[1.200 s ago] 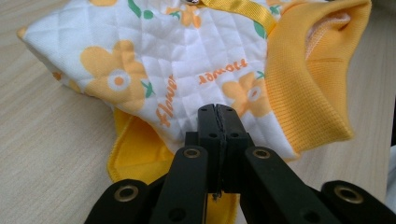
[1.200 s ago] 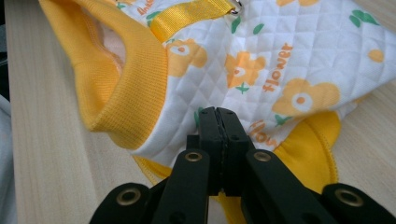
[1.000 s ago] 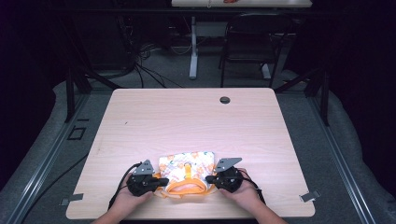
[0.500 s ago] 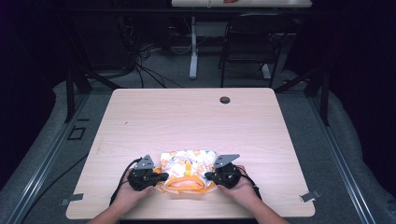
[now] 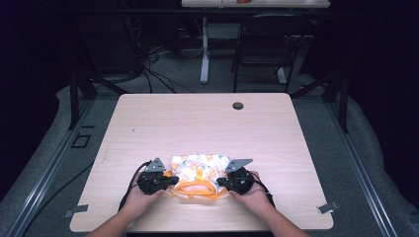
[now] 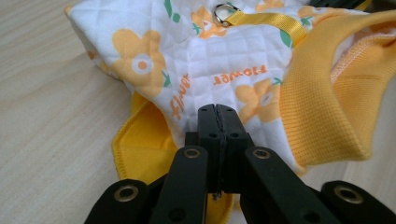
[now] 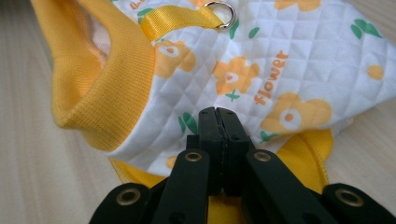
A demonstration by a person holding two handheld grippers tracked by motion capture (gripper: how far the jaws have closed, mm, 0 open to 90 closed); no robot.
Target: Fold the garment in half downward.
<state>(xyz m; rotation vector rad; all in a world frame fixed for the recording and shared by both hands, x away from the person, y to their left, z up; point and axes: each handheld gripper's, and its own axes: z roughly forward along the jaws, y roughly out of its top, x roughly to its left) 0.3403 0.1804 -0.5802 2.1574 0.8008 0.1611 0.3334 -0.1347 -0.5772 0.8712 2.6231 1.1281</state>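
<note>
A light wooden table [image 5: 207, 123] fills the middle of the frame; a dark round grommet [image 5: 238, 105] sits near its far edge, and a floral quilted garment [image 5: 200, 166] lies low-centre

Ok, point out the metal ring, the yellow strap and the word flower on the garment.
metal ring [image 7: 220, 13], right gripper view, on its rim
yellow strap [image 7: 175, 18], right gripper view, mid strap
word flower [image 7: 272, 77], right gripper view, on the letters
</note>
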